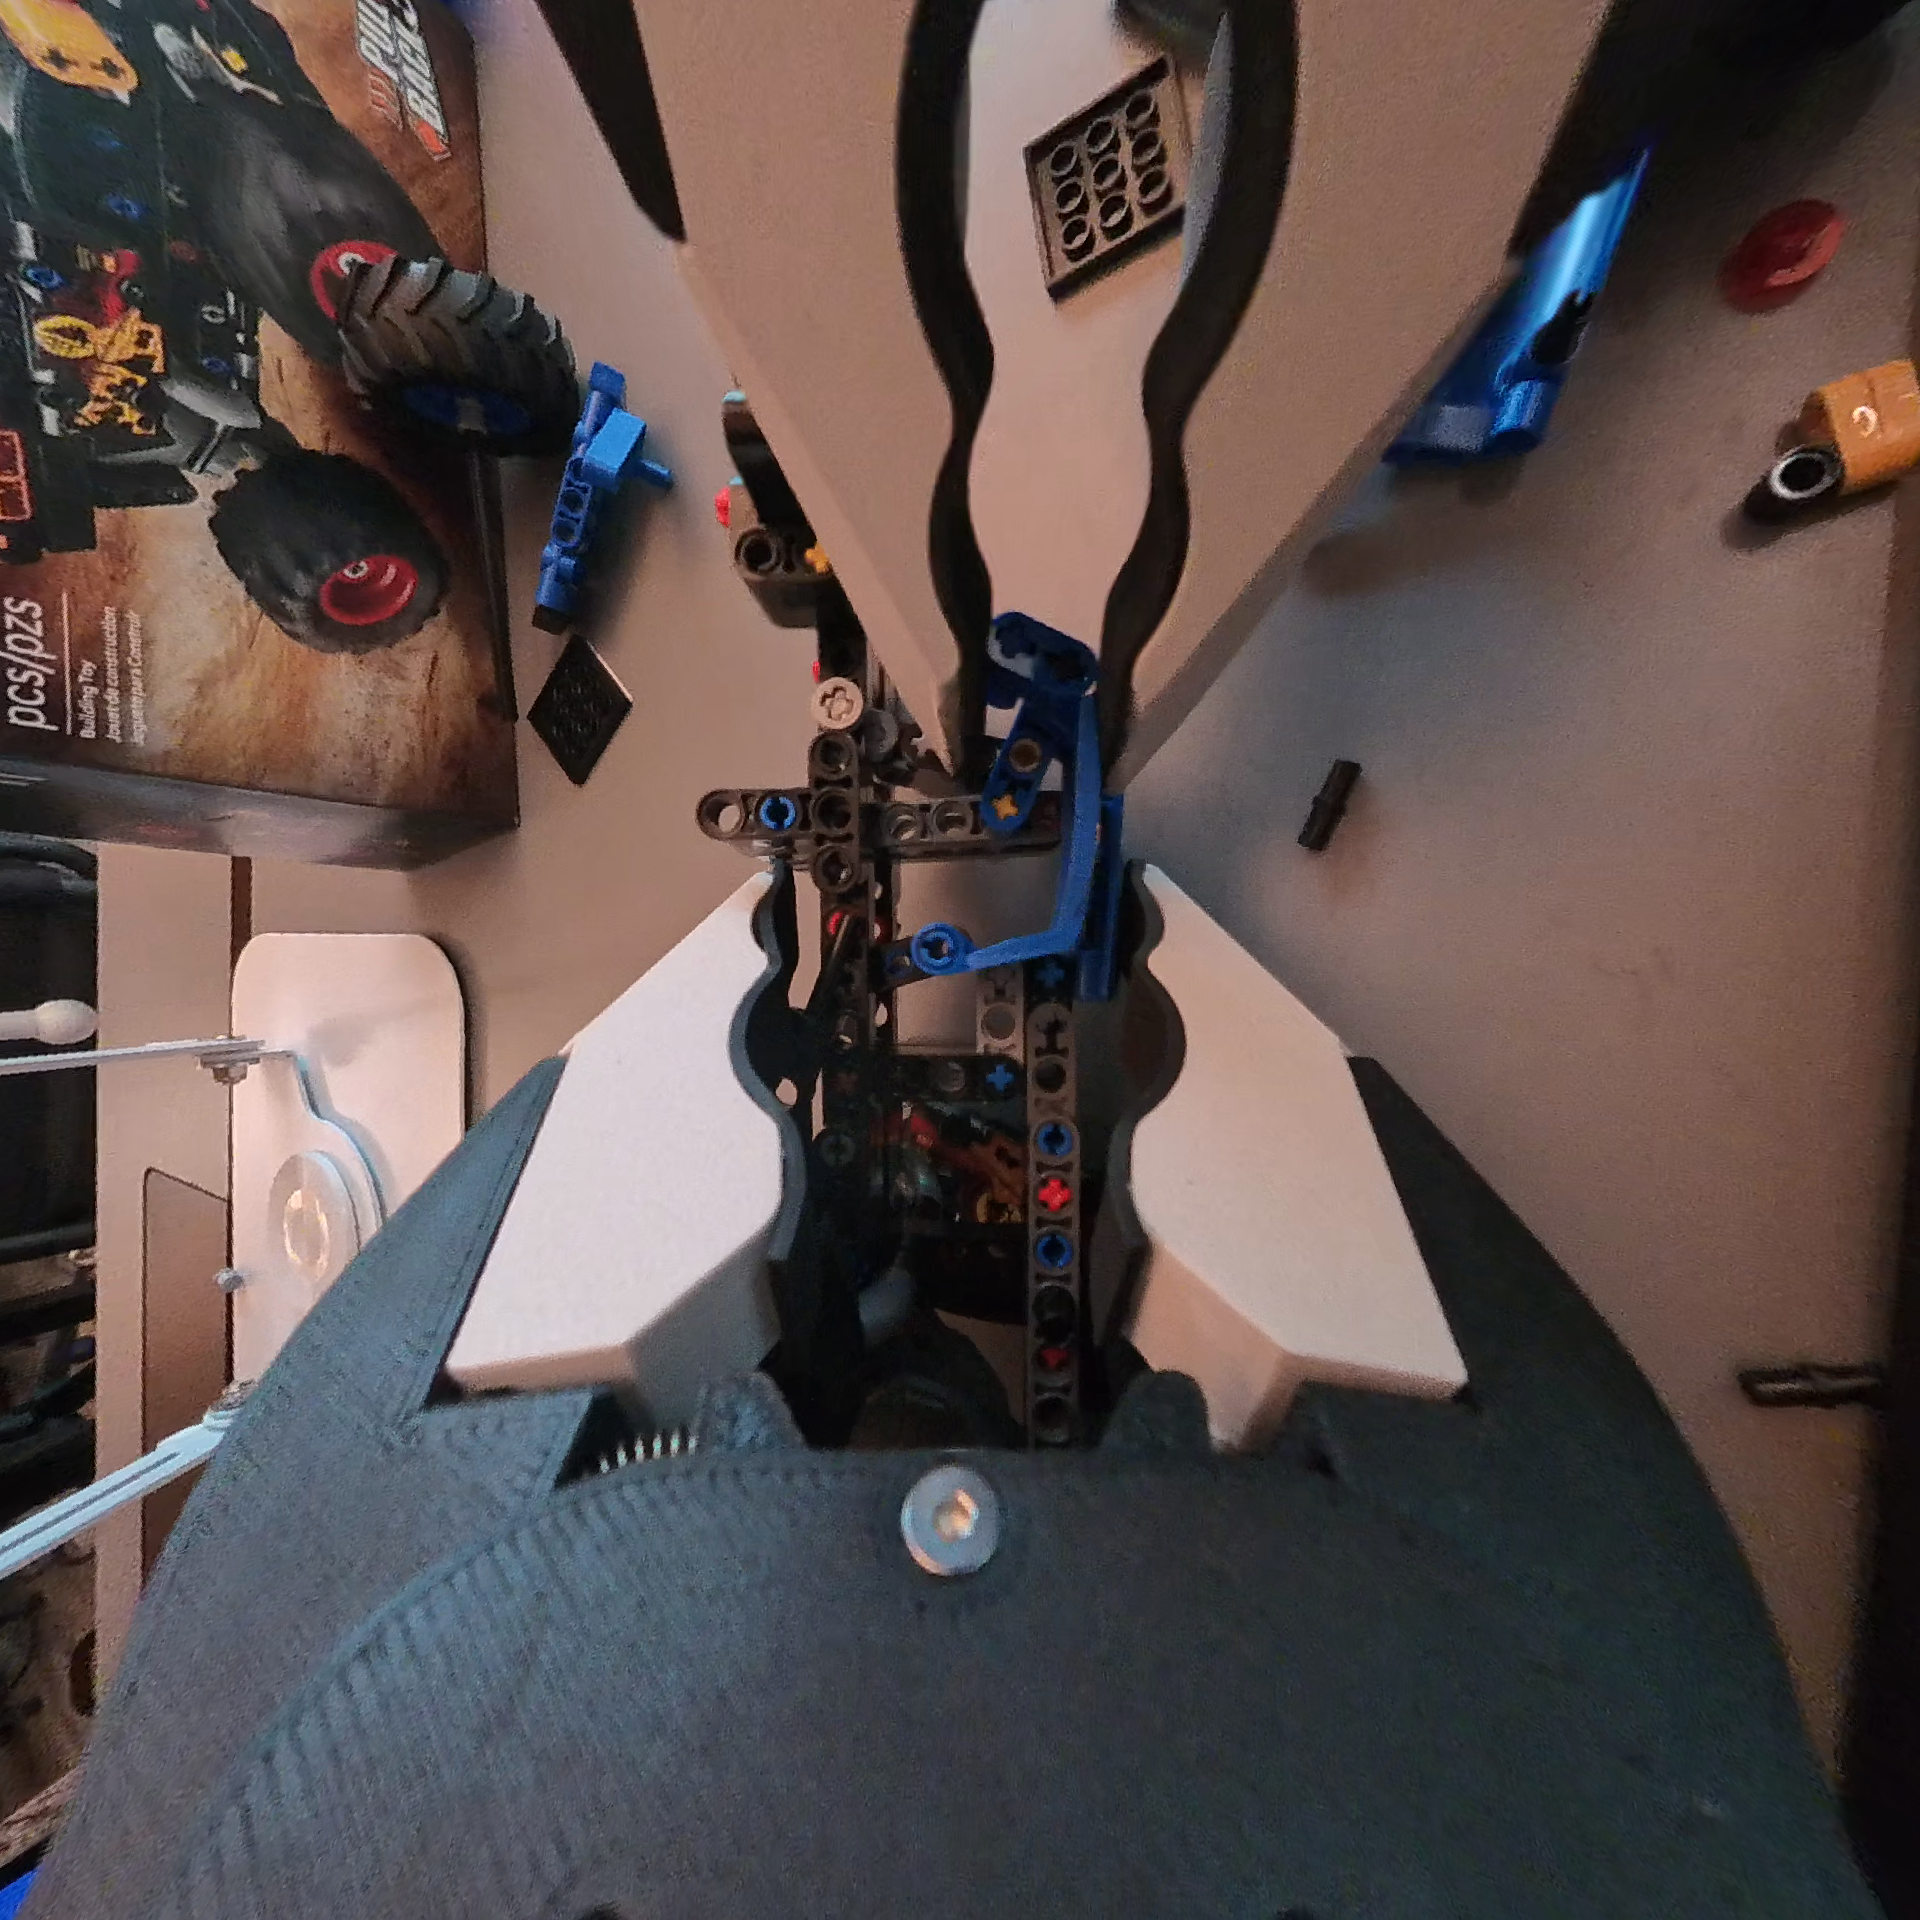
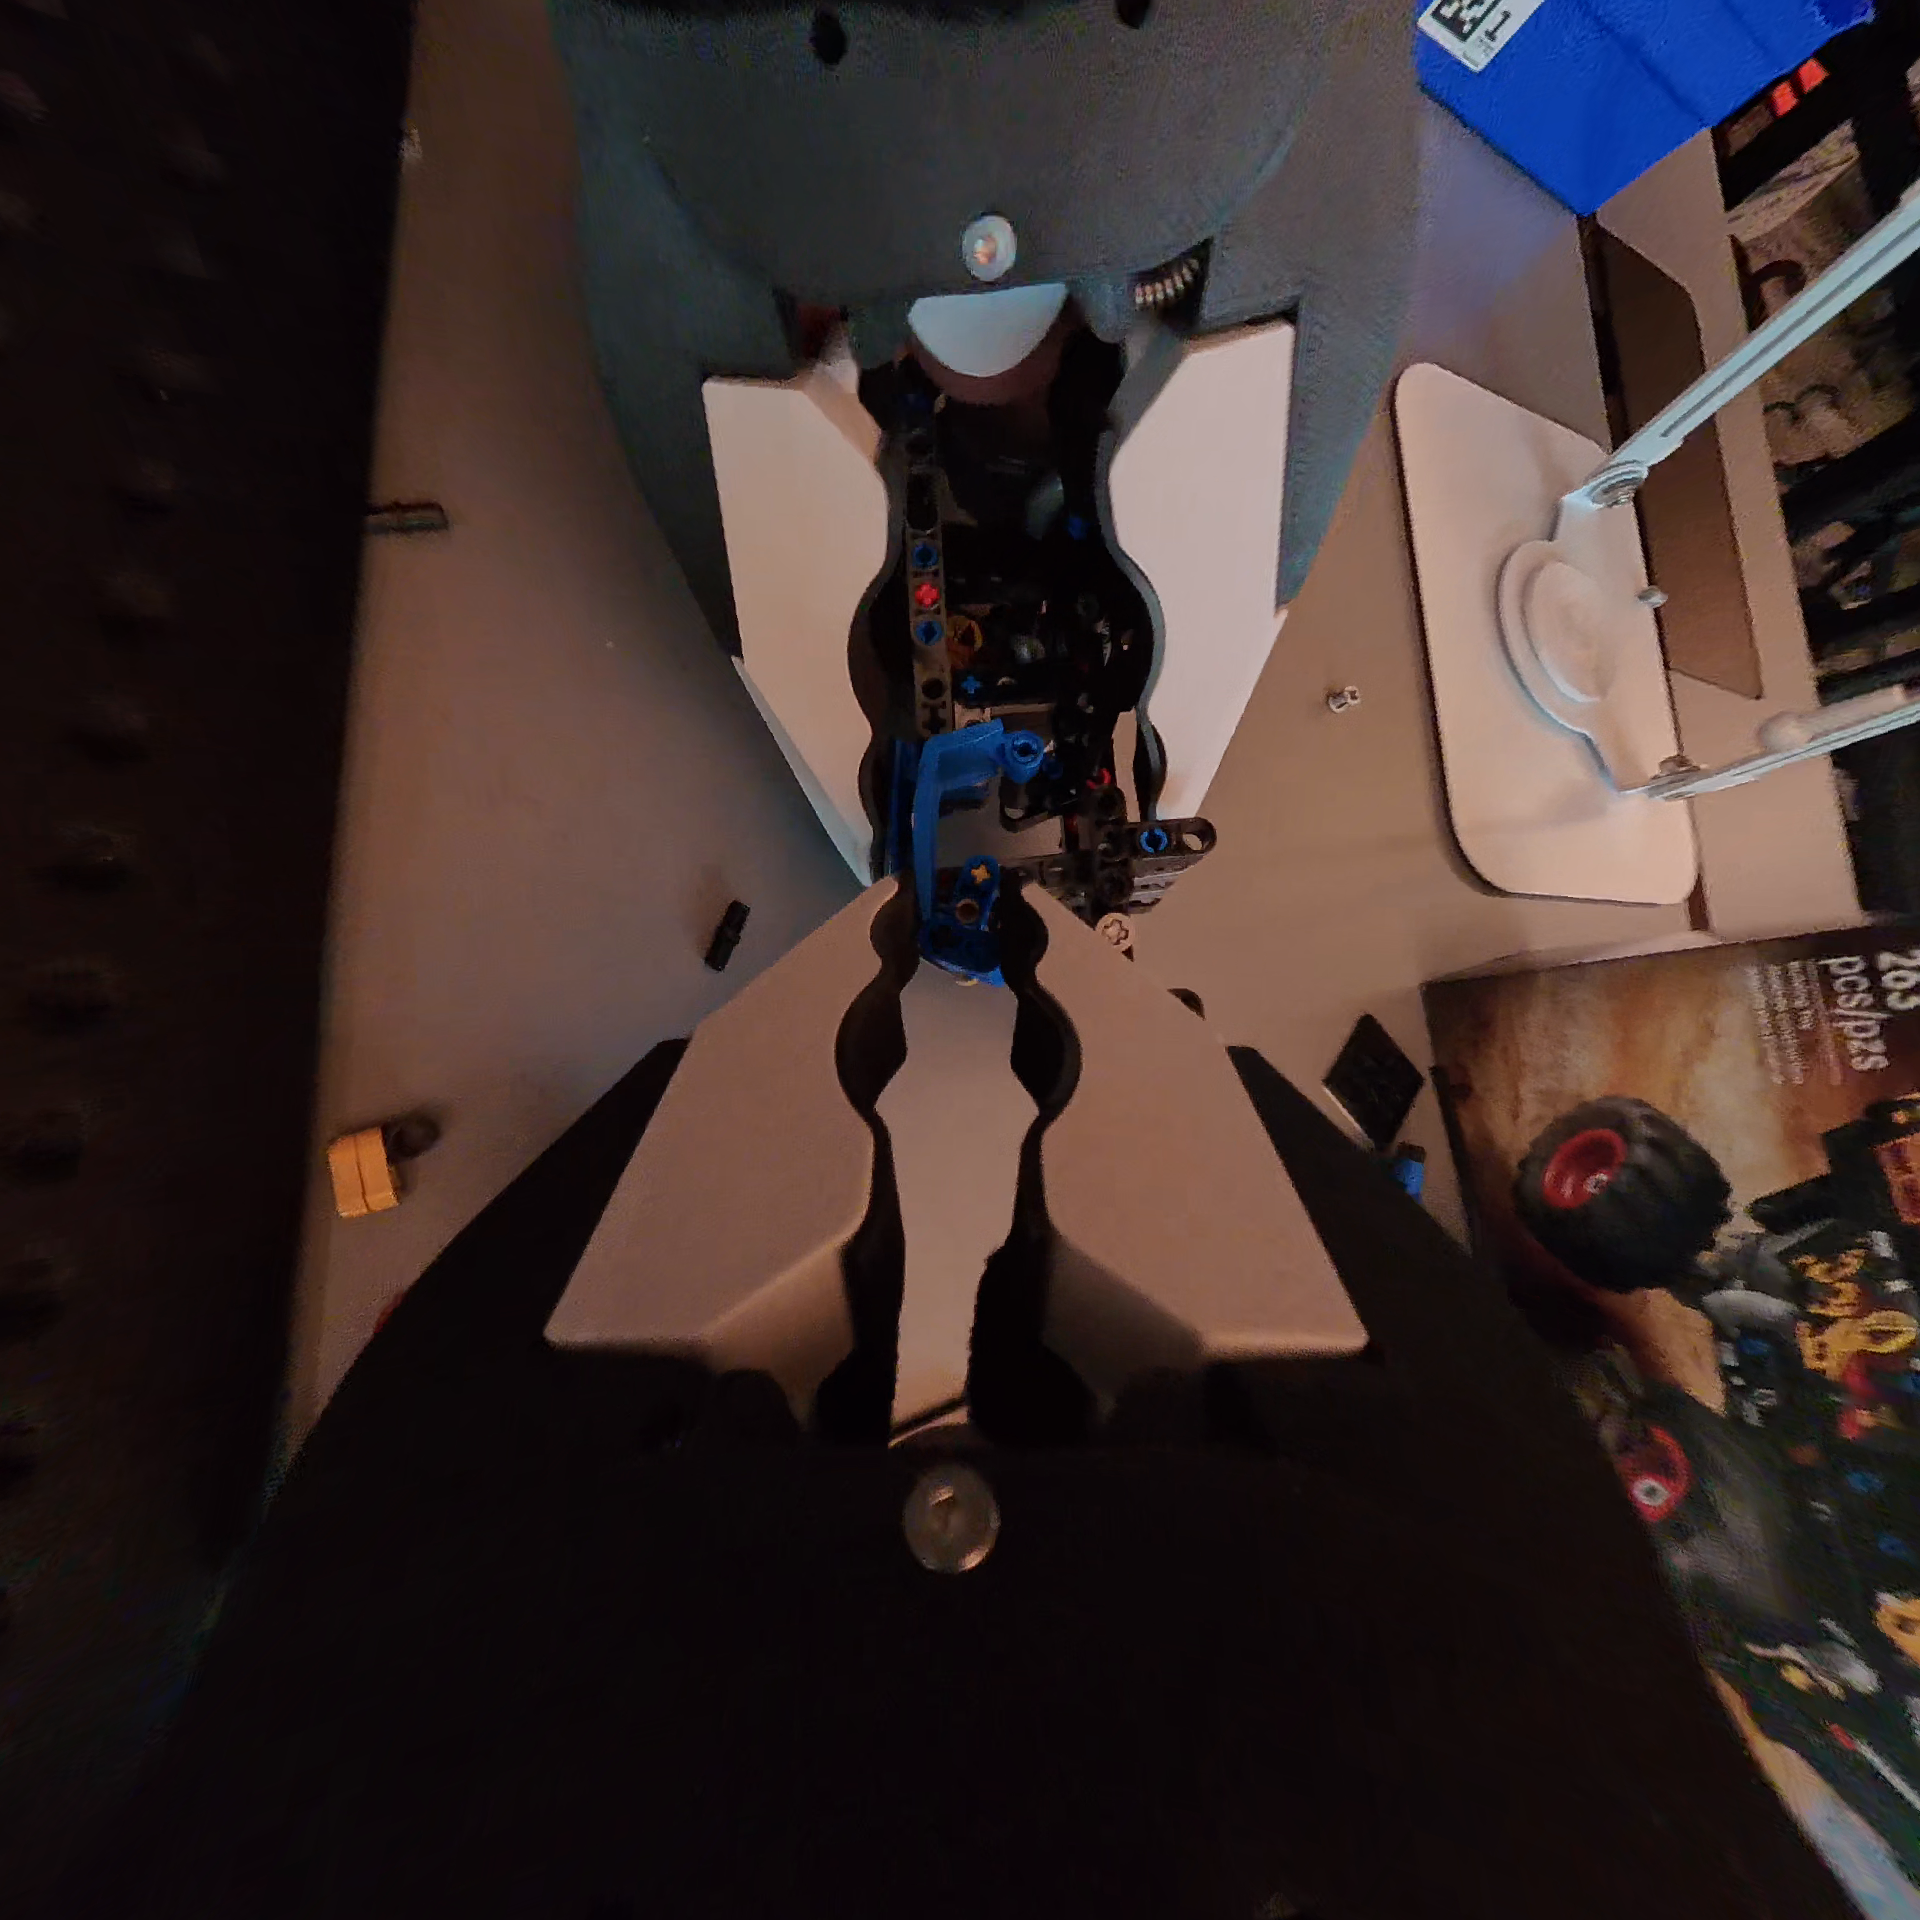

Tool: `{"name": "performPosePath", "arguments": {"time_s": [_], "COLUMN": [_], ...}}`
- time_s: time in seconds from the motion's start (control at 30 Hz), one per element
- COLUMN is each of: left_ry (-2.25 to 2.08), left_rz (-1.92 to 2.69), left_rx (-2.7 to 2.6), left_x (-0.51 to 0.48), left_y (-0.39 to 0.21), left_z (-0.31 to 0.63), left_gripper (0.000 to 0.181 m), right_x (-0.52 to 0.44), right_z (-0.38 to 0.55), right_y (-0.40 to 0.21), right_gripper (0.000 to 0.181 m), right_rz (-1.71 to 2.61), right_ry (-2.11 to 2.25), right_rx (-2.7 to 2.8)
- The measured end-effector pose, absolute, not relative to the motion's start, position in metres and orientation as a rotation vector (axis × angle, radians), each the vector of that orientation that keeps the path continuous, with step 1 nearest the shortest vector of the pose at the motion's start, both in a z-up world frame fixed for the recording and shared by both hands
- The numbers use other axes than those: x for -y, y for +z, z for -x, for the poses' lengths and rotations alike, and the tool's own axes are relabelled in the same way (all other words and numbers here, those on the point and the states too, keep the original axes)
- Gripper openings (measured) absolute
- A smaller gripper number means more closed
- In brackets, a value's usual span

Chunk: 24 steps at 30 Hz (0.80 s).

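The left hand-held gripper (image 1: pixel 951 935) clamps the black beam frame (image 1: pixel 1049 1143), while the right hand-held gripper (image 2: pixel 956 914), facing it, pinches the frame's blue panel (image 2: pixel 961 925).

Dim, warm light; the right wrist view's lower half sinks into black shadow, and fisheye bending blurs the edges.
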<state>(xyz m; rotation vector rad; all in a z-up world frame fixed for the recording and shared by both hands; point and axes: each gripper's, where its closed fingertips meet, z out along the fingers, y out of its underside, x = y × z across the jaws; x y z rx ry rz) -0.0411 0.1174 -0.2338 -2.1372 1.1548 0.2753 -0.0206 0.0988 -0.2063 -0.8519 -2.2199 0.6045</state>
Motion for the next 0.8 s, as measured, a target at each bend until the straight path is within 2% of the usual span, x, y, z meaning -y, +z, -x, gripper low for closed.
{"name": "performPosePath", "arguments": {"time_s": [0.33, 0.47, 0.53, 0.57, 0.6, 0.67, 0.8], "left_ry": [0.165, 0.169, 0.179, 0.182, 0.188, 0.209, 0.211], "left_rz": [2.117, 2.131, 2.135, 2.136, 2.136, 2.131, 2.115], "left_rx": [-1.167, -1.151, -1.153, -1.157, -1.162, -1.166, -1.184], "left_x": [-0.123, -0.126, -0.127, -0.127, -0.127, -0.128, -0.129], "left_y": [-0.233, -0.233, -0.234, -0.234, -0.234, -0.234, -0.235], "left_z": [0.034, 0.033, 0.033, 0.032, 0.032, 0.032, 0.031], "left_gripper": [0.061, 0.061, 0.061, 0.061, 0.061, 0.060, 0.061], "right_x": [-0.103, -0.109, -0.102, -0.100, -0.101, -0.103, -0.101], "right_z": [0.015, 0.014, 0.012, 0.013, 0.014, 0.016, 0.016], "right_y": [-0.196, -0.199, -0.201, -0.208, -0.213, -0.213, -0.212], "right_gripper": [0.012, 0.017, 0.003, 0.011, 0.006, 0.000, 0.000], "right_rz": [1.050, 1.020, 0.935, 0.932, 0.933, 0.965, 0.974], "right_ry": [1.002, 0.726, 0.557, 0.496, 0.459, 0.482, 0.537], "right_rx": [2.140, 2.192, 2.261, 2.300, 2.309, 2.302, 2.242]}}
